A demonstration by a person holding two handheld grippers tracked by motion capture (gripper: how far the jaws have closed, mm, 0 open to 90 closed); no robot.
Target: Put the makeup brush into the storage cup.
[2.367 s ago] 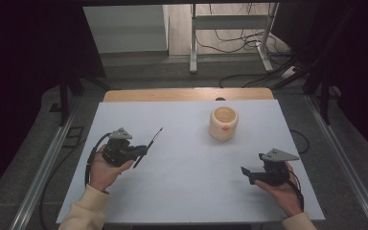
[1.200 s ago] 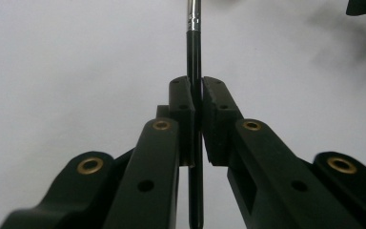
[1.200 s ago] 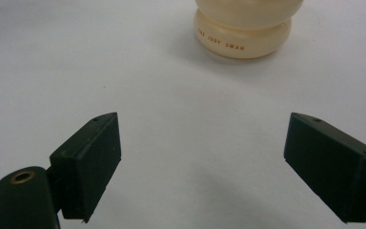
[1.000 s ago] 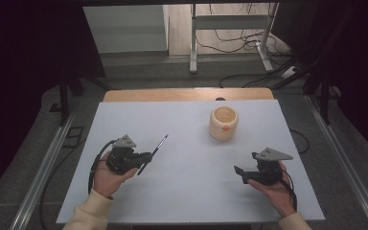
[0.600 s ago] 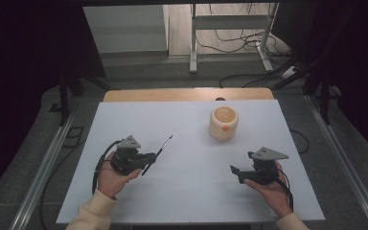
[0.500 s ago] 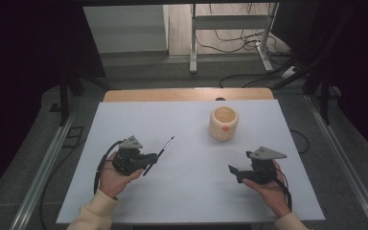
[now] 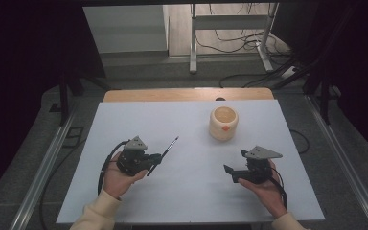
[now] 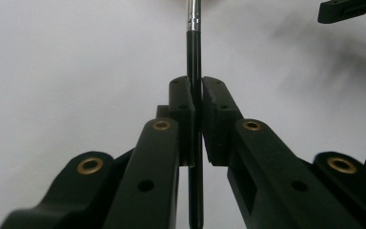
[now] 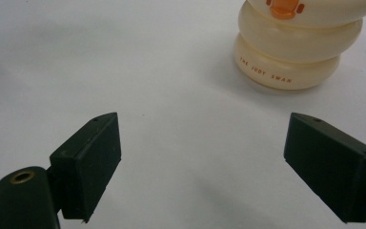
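My left gripper [image 7: 156, 158] is shut on a thin black paintbrush [image 7: 165, 153] whose tip points up and right toward a cream cup [image 7: 223, 122]. In the left gripper view the brush handle [image 8: 194, 52] runs straight up between the closed pads [image 8: 181, 109], with a metal ferrule near the top. My right gripper [image 7: 231, 173] hovers at the table's right, jaws wide apart and holding nothing. In the right gripper view the two pads [image 9: 91, 157] stand far apart, and the ribbed cream cup [image 9: 295, 43] with orange print sits ahead at the upper right.
The white table top [image 7: 187, 120] has a wooden strip [image 7: 187, 94] along its far edge. Metal rails run down both sides. Cables and a frame stand on the floor beyond. The other gripper [image 8: 348, 9] shows at the top right of the left gripper view.
My left gripper has carried the brush rightward and slightly forward. My right gripper has drifted left toward the table's middle, still open.
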